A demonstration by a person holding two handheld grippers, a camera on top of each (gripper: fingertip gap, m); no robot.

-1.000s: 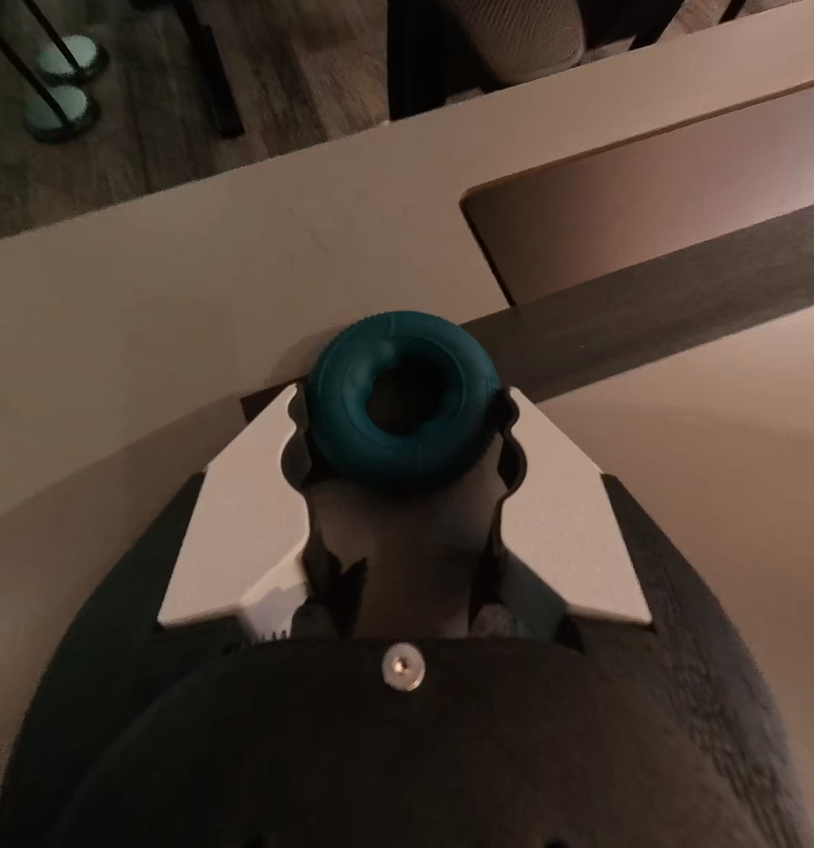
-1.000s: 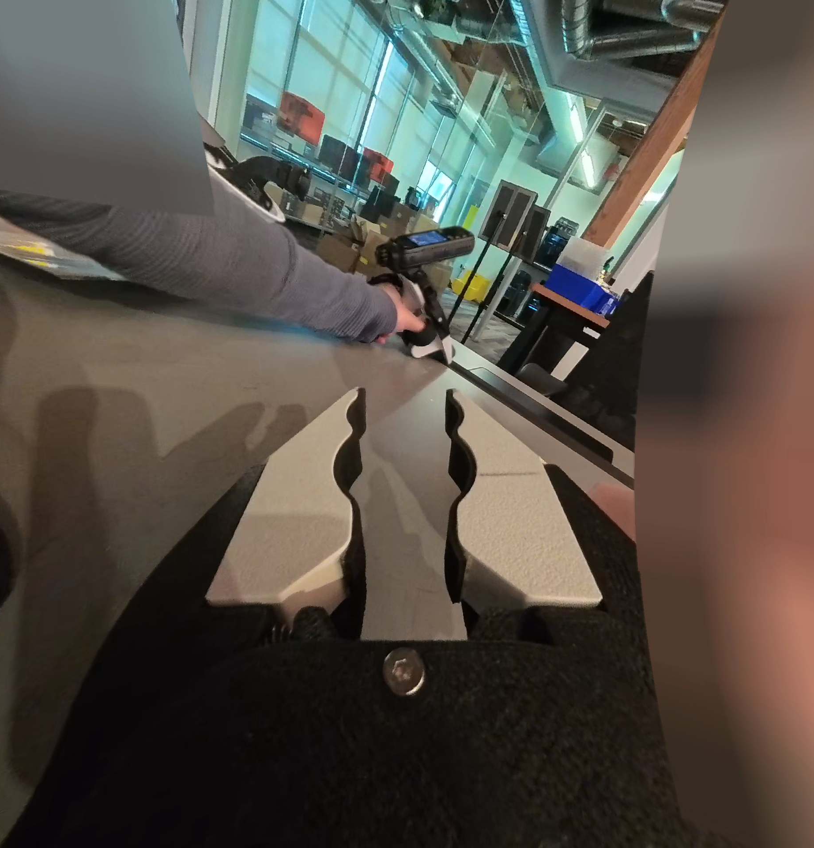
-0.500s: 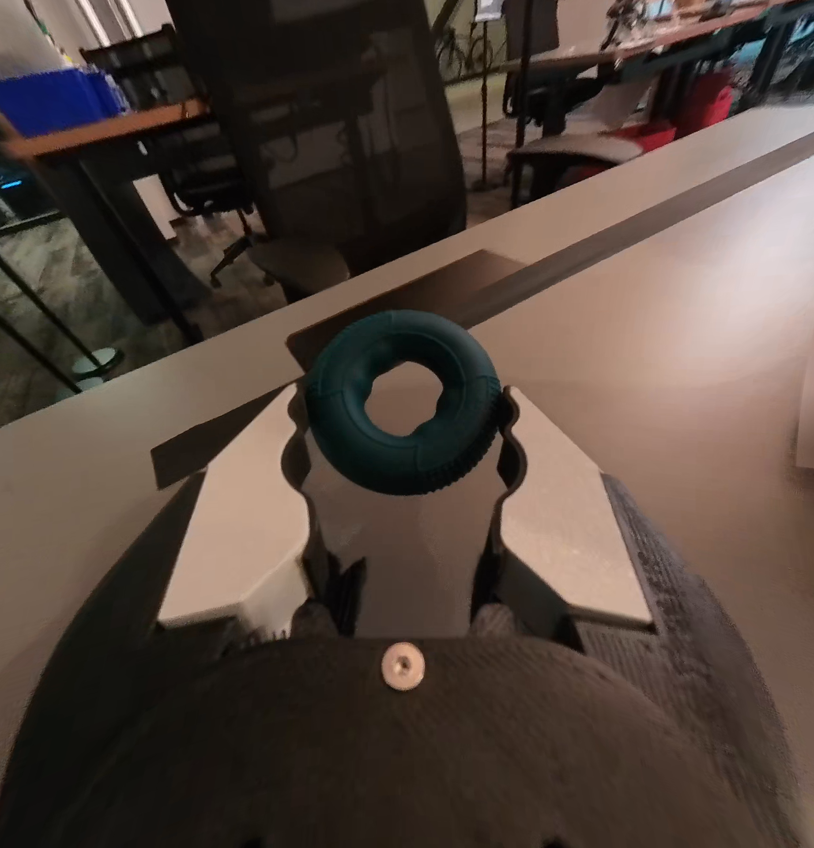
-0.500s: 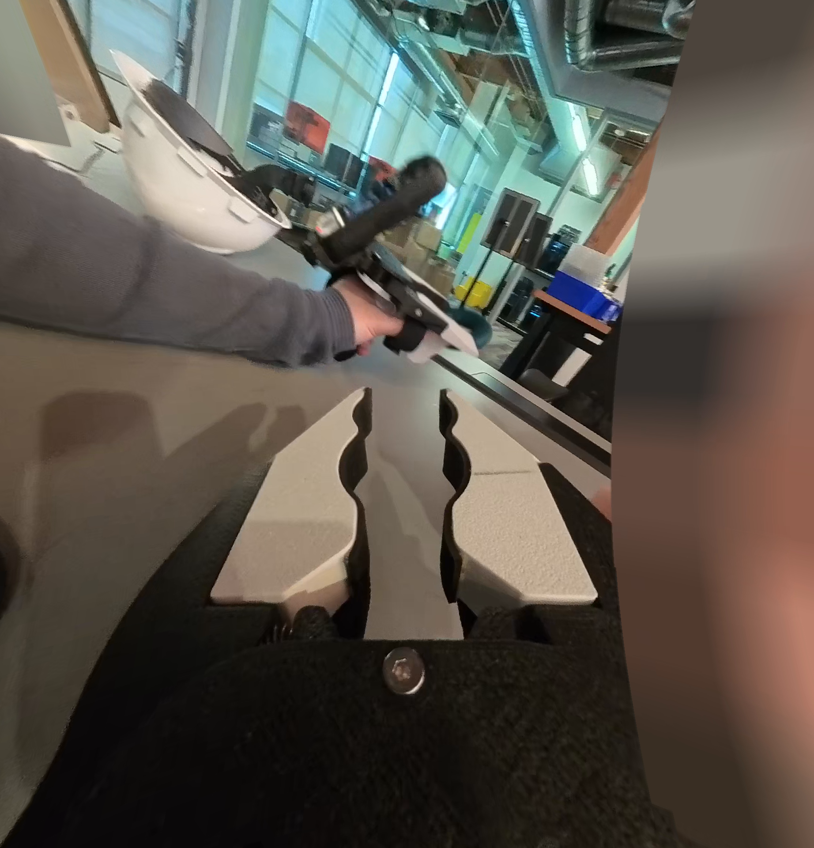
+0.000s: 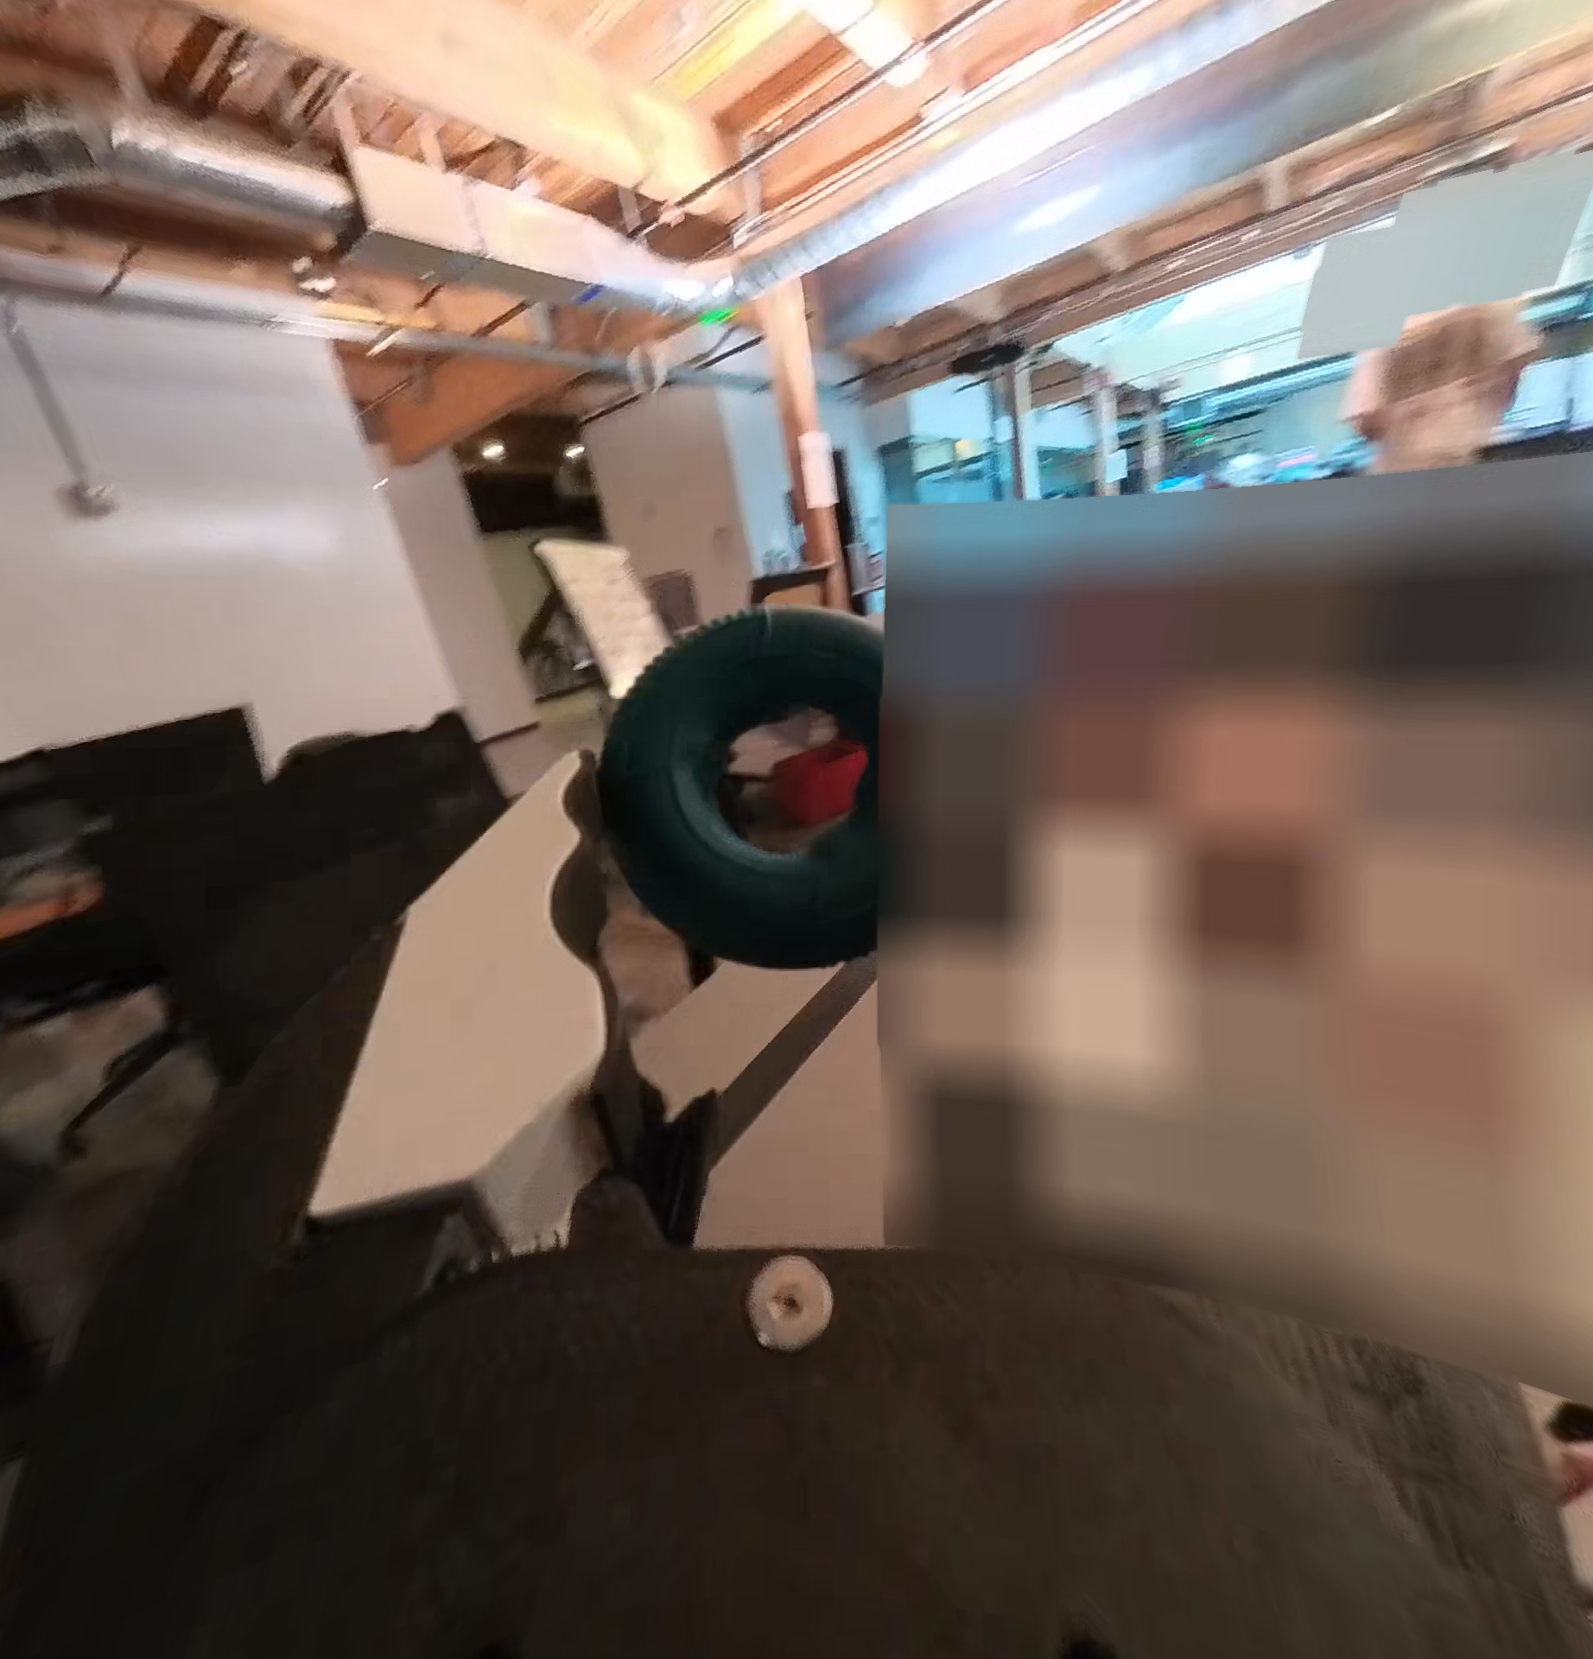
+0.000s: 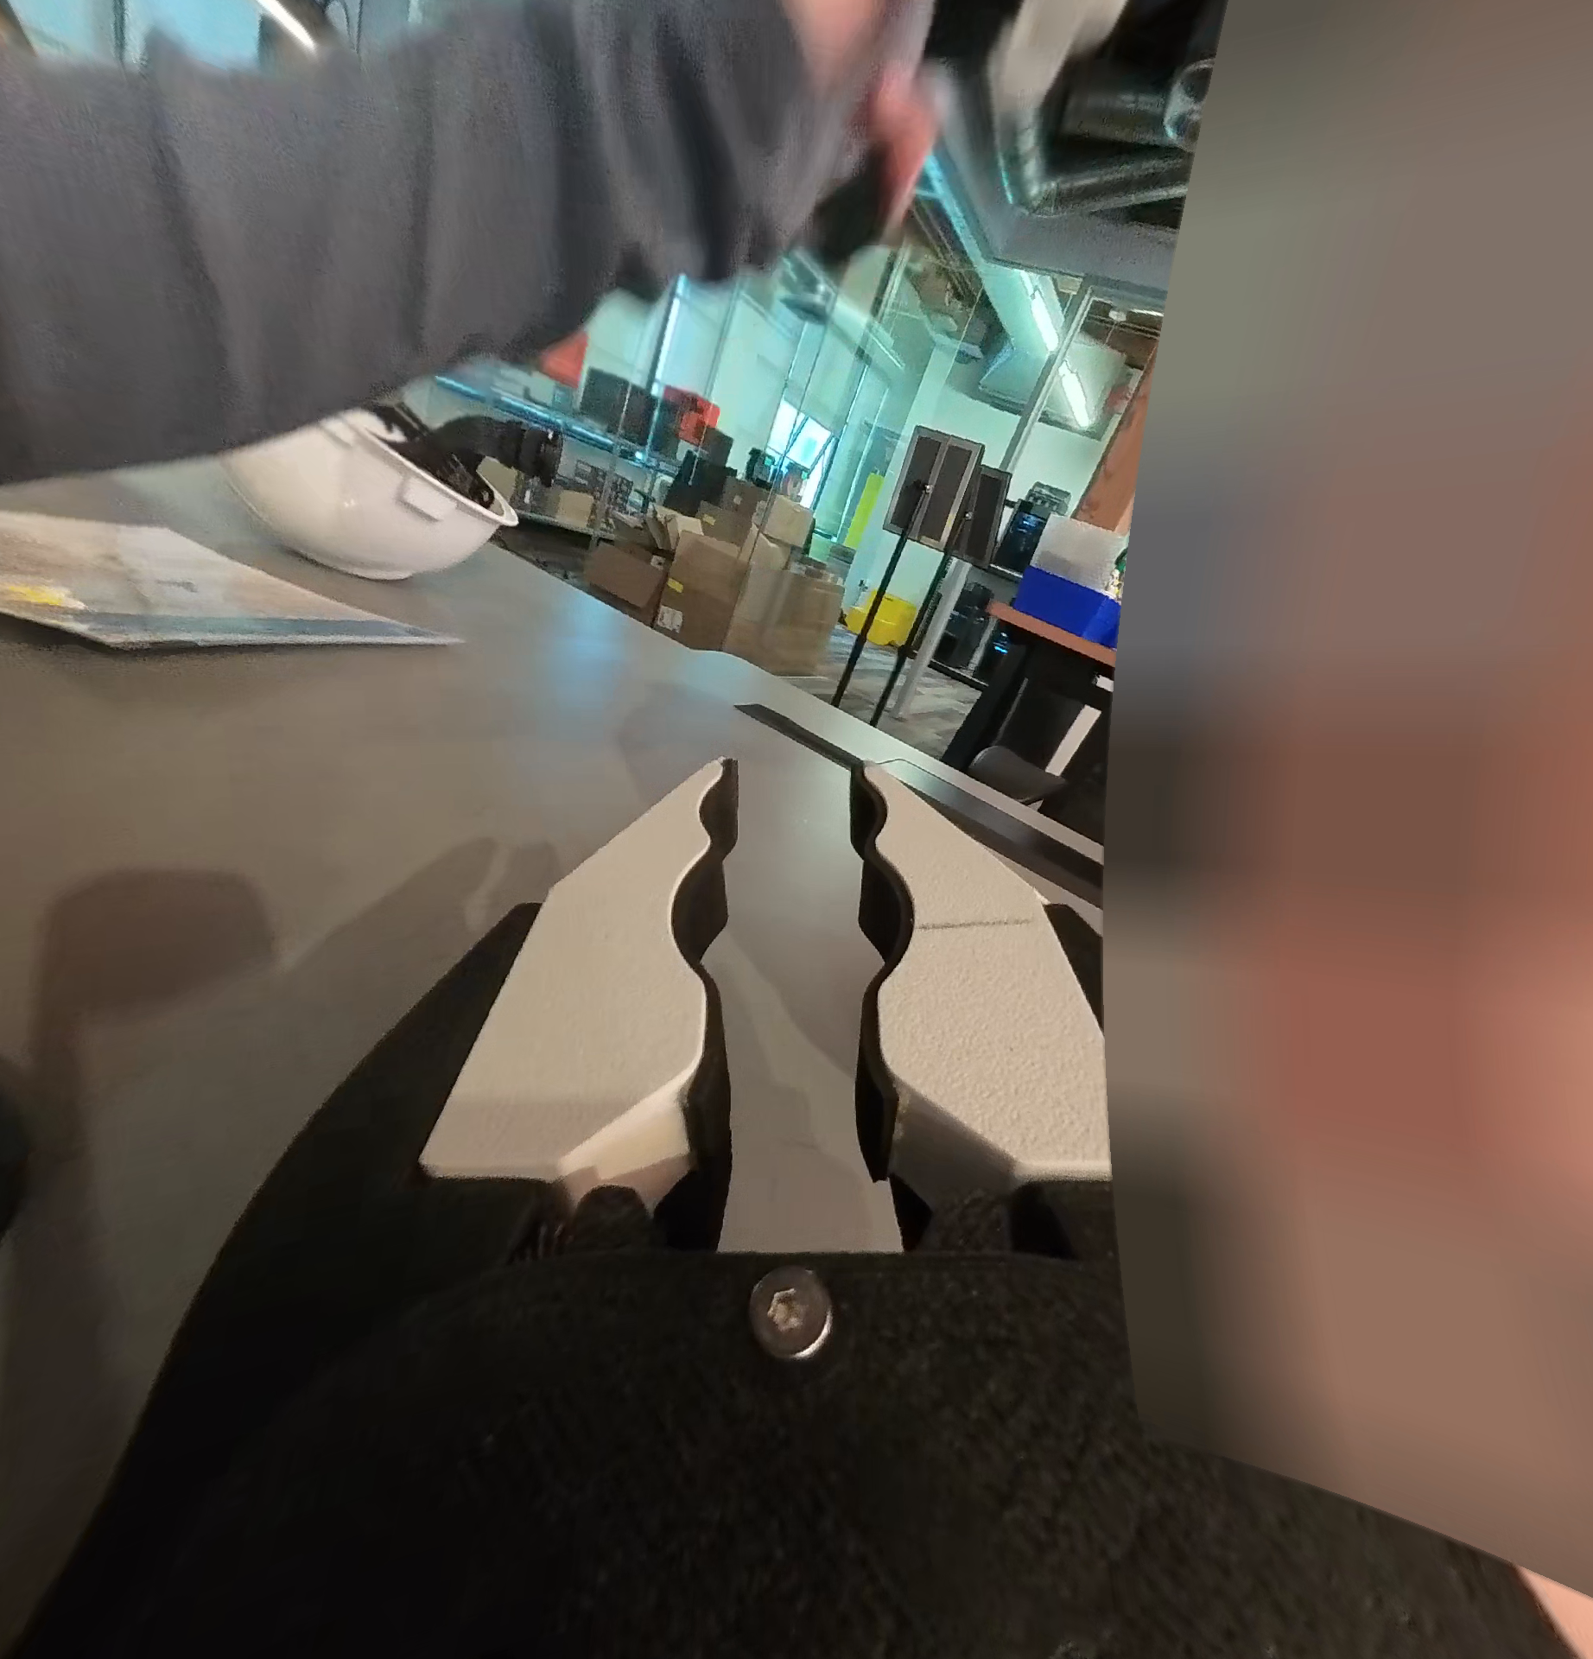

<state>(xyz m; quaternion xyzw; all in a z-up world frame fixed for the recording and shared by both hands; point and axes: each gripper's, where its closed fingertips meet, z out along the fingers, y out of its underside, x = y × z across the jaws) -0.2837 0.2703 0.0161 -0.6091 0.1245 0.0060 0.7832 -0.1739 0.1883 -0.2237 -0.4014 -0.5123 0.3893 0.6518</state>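
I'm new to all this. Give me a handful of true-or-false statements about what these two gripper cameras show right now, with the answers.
1. The left gripper holds a dark teal rubber ring with a ribbed rim. True.
2. That ring lies flat on the grey table. False: it is up in the air, with ceiling and walls behind it.
3. The right gripper grips a sheet of paper. False: its fingers are apart with nothing between them, low over the grey table.
4. A white hard hat sits upside down on the table. True.
5. A flat printed sheet lies on the table near the hard hat. True.
6. A bare arm crosses the top of the right wrist view. False: the arm wears a grey knit sleeve.
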